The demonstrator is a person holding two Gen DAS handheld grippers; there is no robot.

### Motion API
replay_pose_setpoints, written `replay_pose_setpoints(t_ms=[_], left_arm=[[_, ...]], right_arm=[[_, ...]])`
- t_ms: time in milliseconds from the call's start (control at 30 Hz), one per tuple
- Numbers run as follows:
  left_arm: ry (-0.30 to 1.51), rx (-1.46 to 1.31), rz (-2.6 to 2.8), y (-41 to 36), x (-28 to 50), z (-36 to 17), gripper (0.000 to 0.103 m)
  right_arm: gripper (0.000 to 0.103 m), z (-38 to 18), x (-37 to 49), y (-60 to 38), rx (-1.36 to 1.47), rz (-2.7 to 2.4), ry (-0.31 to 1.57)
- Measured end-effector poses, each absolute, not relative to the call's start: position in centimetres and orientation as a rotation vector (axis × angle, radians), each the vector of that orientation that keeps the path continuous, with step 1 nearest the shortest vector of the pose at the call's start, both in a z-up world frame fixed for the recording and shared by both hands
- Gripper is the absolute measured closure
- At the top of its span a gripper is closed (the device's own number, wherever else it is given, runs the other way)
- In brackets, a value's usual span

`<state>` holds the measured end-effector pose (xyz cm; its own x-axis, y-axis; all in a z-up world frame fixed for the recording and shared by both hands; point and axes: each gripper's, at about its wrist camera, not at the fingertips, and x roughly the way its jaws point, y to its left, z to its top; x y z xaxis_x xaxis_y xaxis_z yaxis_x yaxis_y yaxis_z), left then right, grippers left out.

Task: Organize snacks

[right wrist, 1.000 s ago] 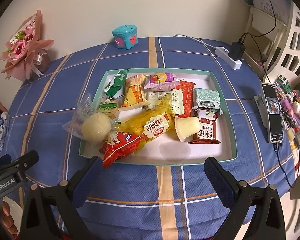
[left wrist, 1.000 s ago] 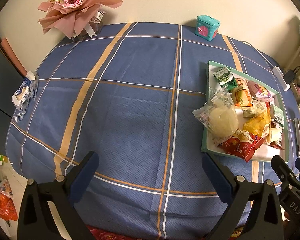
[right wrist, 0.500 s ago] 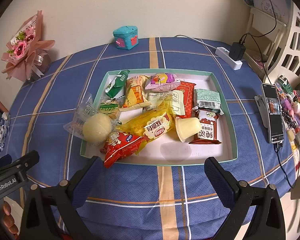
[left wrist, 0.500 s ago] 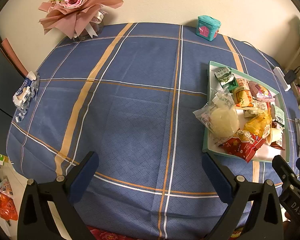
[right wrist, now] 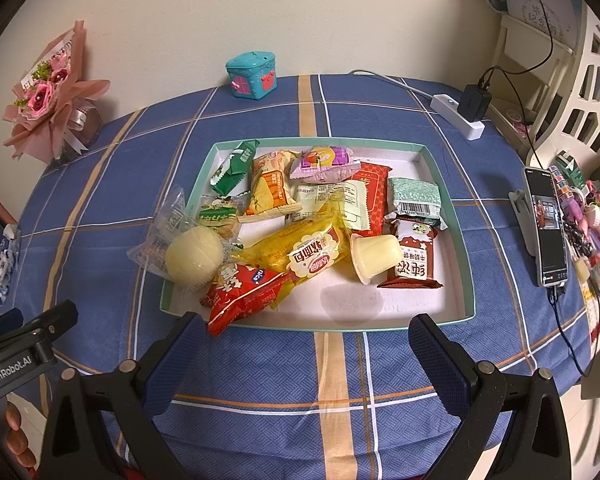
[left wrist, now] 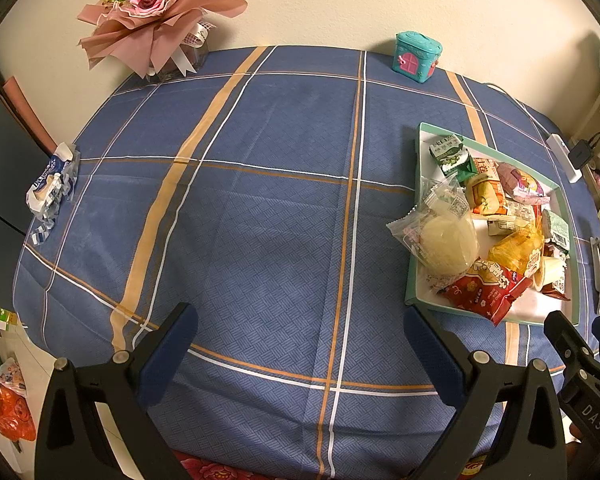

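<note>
Both spread, empty grippers, left gripper and right gripper, hover short of the snack-heaped tray, where the overhanging red packet could slide onto the counter if nudged.

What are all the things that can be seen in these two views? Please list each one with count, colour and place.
tray: 1, mint-green rim, white inside, on the tablecloth, right of centre
snack packets: about a dozen, mixed colours, piled in the tray
round bun in clear wrapper: 1, pale yellow, over the tray's left rim
jelly cup: 1, cream, tipped over in the tray
tablecloth: 1, blue with orange and white stripes
bouquet: 1, pink, far left corner
toy box: 1, teal, by the wall
phone: 1, dark, right edge
power strip: 1, white, far right
left gripper: jaws open, empty
right gripper: jaws open, empty
</note>
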<state>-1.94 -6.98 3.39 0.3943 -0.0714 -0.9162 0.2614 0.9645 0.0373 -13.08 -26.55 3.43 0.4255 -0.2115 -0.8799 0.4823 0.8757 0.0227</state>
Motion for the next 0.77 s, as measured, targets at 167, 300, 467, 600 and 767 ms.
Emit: replay_pose_setpoints(t_ms=[167,300,467,600,767], left_arm=[[1.149,0.186,-0.209,-6.93,-1.82,3.40,0.001],[1.146,0.187,-0.208,-6.83,-1.81,3.45,0.001],[1.143,0.182,-0.203,-6.73,-1.72,3.54,0.001],[1.134,0.179,-0.195,-7.02,-1.90,3.66,0.001],[1.130,0.176,-0.200,-7.32,-2.08,3.78,0.001]], right_arm=[[0.000,3.46,-13.08,-26.53,0.290,-0.440,1.046],[0.000,3.44,-13.08,-26.53,0.292,-0.442,1.046],[0.000,3.42,-13.09,-26.55,0.290,-0.440,1.047],[0.000,3.43,-13.08,-26.51,0.291,-0.442,1.046],[0.000,3.42,-13.09,-26.56,0.290,-0.440,1.047]])
